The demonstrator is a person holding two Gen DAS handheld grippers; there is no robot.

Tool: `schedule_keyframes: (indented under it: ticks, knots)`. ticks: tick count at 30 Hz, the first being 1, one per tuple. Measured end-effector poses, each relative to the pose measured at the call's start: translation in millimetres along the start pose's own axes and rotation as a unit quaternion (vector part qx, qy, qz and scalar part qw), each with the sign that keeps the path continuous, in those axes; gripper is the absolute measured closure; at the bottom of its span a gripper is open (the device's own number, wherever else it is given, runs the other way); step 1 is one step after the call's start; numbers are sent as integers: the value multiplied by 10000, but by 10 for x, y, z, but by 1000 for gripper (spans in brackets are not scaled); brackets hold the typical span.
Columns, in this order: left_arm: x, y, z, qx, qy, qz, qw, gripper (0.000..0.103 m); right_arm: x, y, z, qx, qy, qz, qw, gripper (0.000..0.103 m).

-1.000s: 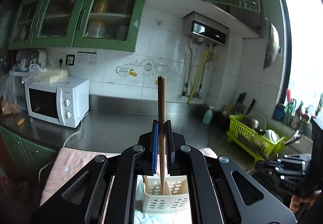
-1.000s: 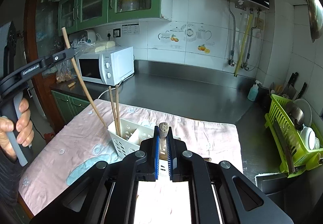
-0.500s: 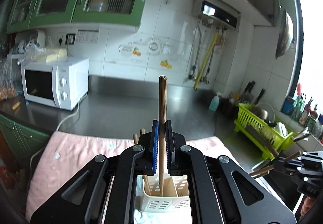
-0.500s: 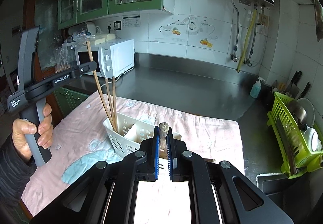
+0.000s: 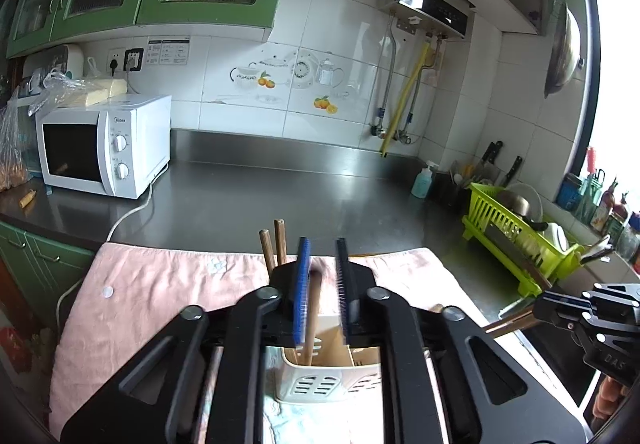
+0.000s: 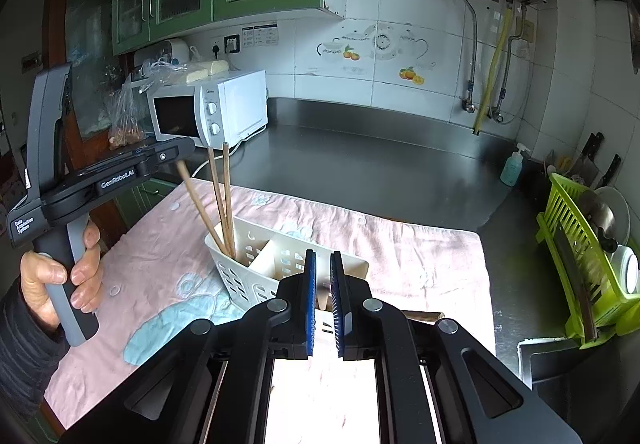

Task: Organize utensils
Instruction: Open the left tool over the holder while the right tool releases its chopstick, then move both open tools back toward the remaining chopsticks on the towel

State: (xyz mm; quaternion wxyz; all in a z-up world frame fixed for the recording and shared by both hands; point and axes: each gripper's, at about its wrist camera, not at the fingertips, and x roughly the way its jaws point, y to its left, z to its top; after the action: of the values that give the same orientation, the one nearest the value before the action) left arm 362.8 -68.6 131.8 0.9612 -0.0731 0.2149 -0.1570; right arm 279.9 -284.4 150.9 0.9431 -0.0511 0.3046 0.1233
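At lower centre of my left view, my left gripper (image 5: pixel 323 284) has its jaws spread, and a blurred chopstick (image 5: pixel 310 318) stands near upright between them, tip down in the white utensil basket (image 5: pixel 316 380); my right gripper (image 6: pixel 322 284) seems to clasp a wooden piece (image 6: pixel 322 294), partly hidden

Three chopsticks (image 6: pixel 219 200) stand in one white basket (image 6: pixel 256 268) at nine o'clock; one microwave (image 6: pixel 212 108); two grippers.
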Motion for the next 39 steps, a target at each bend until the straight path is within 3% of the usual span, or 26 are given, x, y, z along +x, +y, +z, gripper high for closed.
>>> schedule_keyframes:
  ticks: [8, 15, 17, 29, 39]
  knots:
    - [-252, -31, -92, 73, -95, 55, 9999, 56, -222, 48, -79, 2, -264, -96, 9996, 84]
    - [-584, -38, -333, 164, -26, 99, 9998, 45, -459, 142, -395, 98, -414, -22, 9991, 82]
    - [-688, -22, -443, 185, 29, 204, 9996, 38, -500, 196, -534, 107, -395, -23, 9992, 81]
    - [-1203, 32, -1200, 513, 349, 720, 9955, 25, -476, 581, -1713, 269, 207, -17, 9994, 81]
    - [-1410, 190, -1721, 271, 641, 950, 9930, 19, -298, 837, -2479, 838, 789, 225, 9931, 81]
